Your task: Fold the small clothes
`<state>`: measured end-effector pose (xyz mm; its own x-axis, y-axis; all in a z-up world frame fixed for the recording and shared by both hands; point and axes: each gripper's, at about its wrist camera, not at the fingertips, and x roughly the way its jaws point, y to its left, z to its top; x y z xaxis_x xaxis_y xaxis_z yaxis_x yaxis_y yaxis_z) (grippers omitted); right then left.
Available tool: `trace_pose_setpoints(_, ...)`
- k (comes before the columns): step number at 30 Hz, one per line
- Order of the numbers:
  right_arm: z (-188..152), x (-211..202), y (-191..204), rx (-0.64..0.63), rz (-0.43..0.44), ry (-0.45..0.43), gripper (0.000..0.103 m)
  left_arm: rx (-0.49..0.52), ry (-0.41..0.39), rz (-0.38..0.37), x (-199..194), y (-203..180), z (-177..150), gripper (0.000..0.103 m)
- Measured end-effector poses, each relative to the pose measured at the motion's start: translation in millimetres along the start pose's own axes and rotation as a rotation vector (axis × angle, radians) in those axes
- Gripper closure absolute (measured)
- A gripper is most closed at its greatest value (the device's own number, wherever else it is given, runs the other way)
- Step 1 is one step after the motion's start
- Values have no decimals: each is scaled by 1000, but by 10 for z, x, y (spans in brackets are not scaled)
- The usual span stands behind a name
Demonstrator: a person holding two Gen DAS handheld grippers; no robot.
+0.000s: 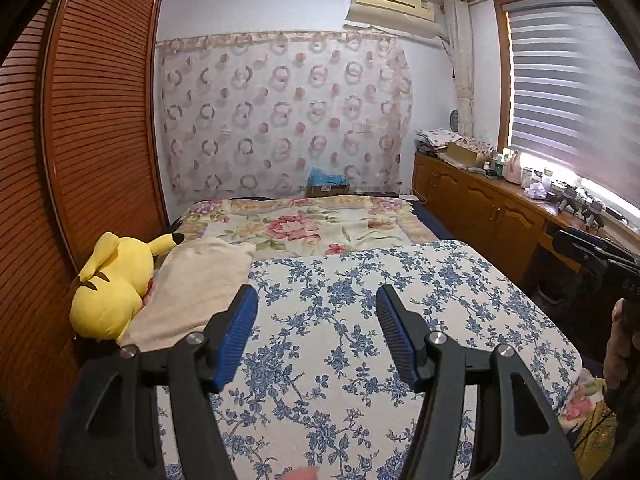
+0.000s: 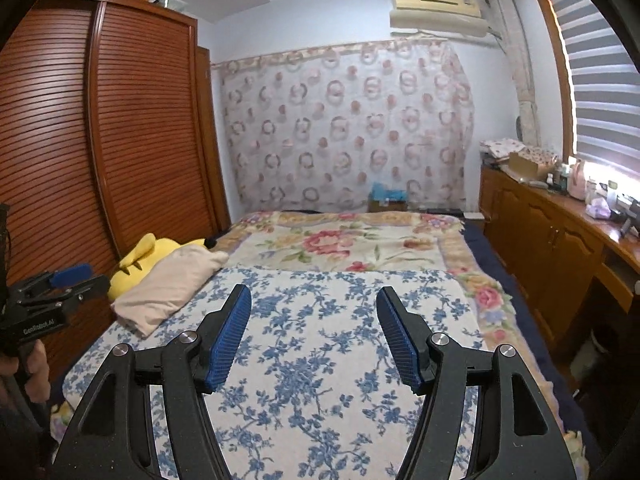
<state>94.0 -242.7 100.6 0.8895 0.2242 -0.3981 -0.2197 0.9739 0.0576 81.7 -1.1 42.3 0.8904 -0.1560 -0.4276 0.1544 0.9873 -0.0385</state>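
Left to right, from my two cams.

Far left: yellow plush toy (image 1: 114, 286) against the louvred wardrobe (image 1: 92, 120). A beige garment (image 1: 196, 288) lies touching it on the left side of the bed, partly on the blue floral cloth (image 1: 360, 320). It looks like a compact, rounded bundle with layered edges at its near end; I can't tell whether it's neatly folded or just bunched.

My left gripper (image 1: 316, 330): jaws wide apart, nothing between them, held above the floral cloth with the garment just ahead-left of it. My right gripper (image 2: 314, 330): same, spread and empty, over the middle of the cloth. Each shows at the edge of the other's view.

The floral cloth is flat and bare where I'd expect to fold. No other small clothes in view.

Stage: ambiguous. Fits either a garment waiting to be pulled onto the cloth and folded, or one already folded and set aside. No grasp in hand either way.

If it does need folding: a two-handed pinch on the edges, soft fabric, and keep clear of the plush.
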Motion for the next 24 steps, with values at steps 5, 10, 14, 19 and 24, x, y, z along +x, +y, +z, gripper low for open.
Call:
trace_pose_setpoints(5, -33, -70, -25, -9, -15, -7, 36, 2, -19, 25, -55, -19, 10, 42)
trace_pose_setpoints(10, -46, -123, -24, -7, -18, -11, 36, 7, -18, 29, -66, -35, 9, 42)
trace_pose_setpoints(14, -41, -121, -33, -7, -19, -9, 36, 4, -18, 28, -64, -38, 9, 42)
trace_pose_setpoints(19, -55, -142, -39, -7, -20, -7, 36, 5, -19, 28, -65, -36, 10, 42)
trace_pose_setpoints(24, -54, -139, -50, -6, -19, -5, 36, 4, -21, 28, -69, -35, 10, 42)
